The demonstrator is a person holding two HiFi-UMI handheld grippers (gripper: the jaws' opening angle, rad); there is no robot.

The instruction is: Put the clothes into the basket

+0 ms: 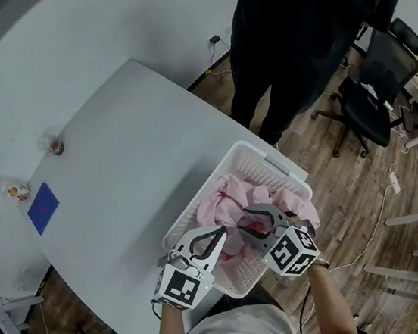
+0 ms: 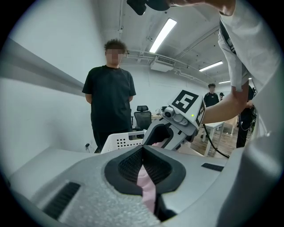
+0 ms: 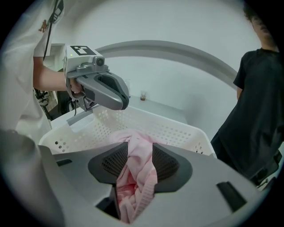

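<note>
A pink garment [image 1: 253, 198] lies bunched inside the white perforated basket [image 1: 279, 164] on the grey table. My left gripper [image 1: 220, 237] hangs over the basket's near left part, shut on a thin fold of the pink garment [image 2: 146, 187]. My right gripper [image 1: 256, 221] sits just to its right, over the basket's middle, shut on a thicker bunch of the pink garment [image 3: 138, 175]. In the right gripper view the cloth runs from the jaws down into the basket [image 3: 177, 128]. Each gripper shows in the other's view: the right gripper [image 2: 162, 135] and the left gripper [image 3: 113, 95].
A person in black [image 1: 294, 29] stands past the table's far edge. A blue card [image 1: 43, 208] and two small items [image 1: 55, 147] lie at the table's left end. An office chair [image 1: 371, 95] stands on the wooden floor to the right.
</note>
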